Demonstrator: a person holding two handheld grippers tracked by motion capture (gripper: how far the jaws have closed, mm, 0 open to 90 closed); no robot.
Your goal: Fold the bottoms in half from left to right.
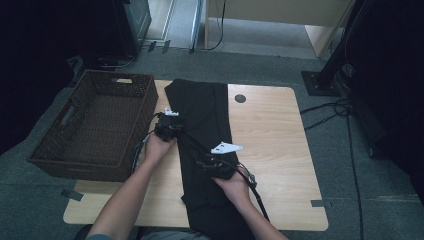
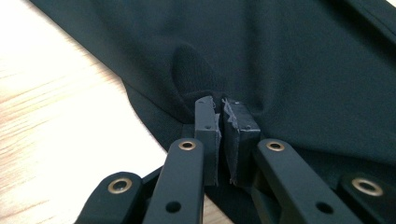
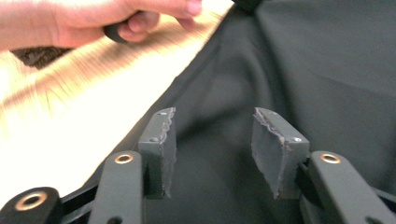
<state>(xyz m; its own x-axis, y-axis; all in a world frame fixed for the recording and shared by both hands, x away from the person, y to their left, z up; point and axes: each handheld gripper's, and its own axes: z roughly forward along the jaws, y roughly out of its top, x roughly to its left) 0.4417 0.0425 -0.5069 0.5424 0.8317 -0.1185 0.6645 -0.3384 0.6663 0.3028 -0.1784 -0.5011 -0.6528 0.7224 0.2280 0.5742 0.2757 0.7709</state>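
Black garment [image 1: 207, 145], likely trousers, lies lengthwise down the middle of the bench [image 1: 272, 135], lower end hanging over the near edge. Left gripper [image 2: 219, 105] pressed together, pinching a fold at the garment's left edge beside the wicker basket [image 1: 95, 125]. Right gripper [image 3: 212, 140] spread above the cloth, nothing between its pads.

Risks, as judged:
- One thin pinch carries the hold; a pull could slip the fold free.
- Overhanging end may drag the garment off.
- Right gripper closing too shallow would catch one layer only.
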